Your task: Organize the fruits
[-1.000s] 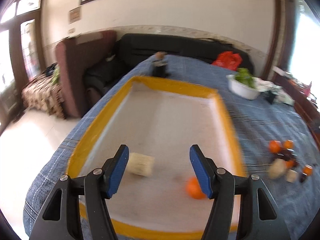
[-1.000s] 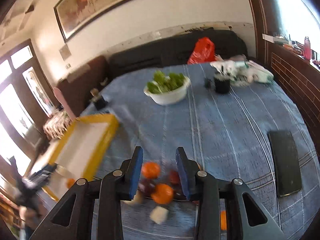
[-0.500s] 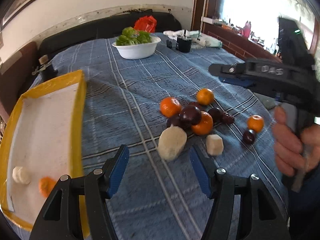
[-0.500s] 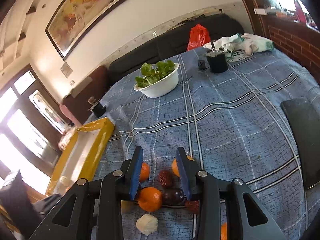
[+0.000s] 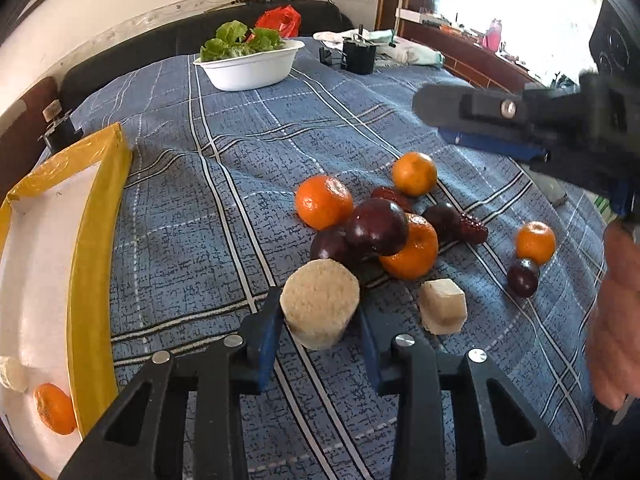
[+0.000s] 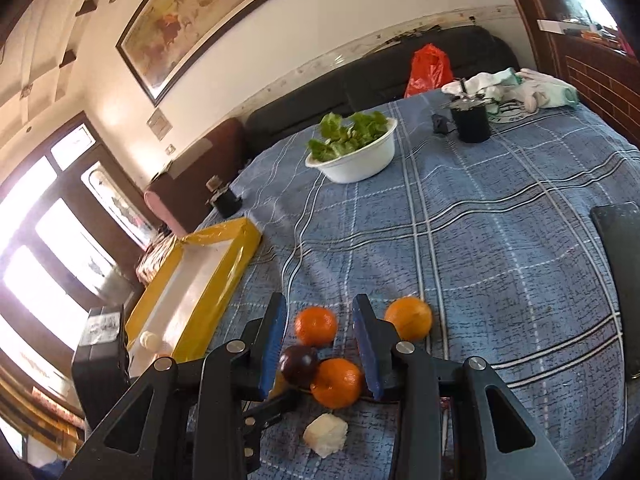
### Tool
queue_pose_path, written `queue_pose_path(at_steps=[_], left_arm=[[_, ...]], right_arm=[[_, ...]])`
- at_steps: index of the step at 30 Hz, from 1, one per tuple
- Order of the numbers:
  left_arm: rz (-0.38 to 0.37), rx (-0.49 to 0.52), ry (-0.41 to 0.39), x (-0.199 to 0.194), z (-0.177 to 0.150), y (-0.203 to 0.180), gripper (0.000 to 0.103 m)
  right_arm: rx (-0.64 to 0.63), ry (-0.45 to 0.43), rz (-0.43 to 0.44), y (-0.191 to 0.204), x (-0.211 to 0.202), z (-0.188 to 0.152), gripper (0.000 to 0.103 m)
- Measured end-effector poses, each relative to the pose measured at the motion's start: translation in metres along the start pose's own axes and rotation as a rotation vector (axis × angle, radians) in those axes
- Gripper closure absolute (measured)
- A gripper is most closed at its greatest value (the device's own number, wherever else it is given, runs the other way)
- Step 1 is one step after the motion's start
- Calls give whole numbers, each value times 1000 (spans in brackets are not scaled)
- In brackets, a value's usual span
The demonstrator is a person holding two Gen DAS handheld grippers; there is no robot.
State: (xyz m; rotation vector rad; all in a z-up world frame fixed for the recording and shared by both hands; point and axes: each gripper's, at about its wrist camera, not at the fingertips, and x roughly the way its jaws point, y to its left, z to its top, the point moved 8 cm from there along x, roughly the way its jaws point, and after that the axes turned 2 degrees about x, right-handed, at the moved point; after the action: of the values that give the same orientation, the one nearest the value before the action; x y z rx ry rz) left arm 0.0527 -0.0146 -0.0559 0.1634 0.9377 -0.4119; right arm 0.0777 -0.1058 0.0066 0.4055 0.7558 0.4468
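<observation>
Left wrist view shows the left claw [image 5: 318, 334] low over the blue cloth of the table [image 5: 192, 216], with its blue pads on each side of a pale round chunk [image 5: 320, 303]. The jaws stand wide enough to fit the chunk, and the left pad looks like it is touching or almost touching its side, but I cannot tell if it is squeezed yet, so the claw looks released. The chunk sits right against the fruit pile [image 5: 376, 232], where dark plums and oranges lean on each other. If the claw closes crooked, the chunk could tip or pop out, and a bump could make the round fruit roll off toward the edge of the table. The chunk also looks soft, so a hard squeeze might crush it. The yellow tray [image 5: 94, 264] waits at the left edge of the table with one orange and one pale piece already inside. In the right wrist view the right claw [image 6: 320, 344] is also spread wide and holds nothing; an orange [image 6: 316, 326] and a dark plum [image 6: 299, 364] sit between its pads. Both claws are close together at the same pile, so they could knock into each other, or push fruit into the other's way.
</observation>
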Motion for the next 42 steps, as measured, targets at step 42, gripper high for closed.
queue_pose_path(at_steps=[42], left_arm=[[132, -161, -188, -43, 12, 54, 69]], right_arm=[[-247, 76, -21, 42, 21, -33, 74]])
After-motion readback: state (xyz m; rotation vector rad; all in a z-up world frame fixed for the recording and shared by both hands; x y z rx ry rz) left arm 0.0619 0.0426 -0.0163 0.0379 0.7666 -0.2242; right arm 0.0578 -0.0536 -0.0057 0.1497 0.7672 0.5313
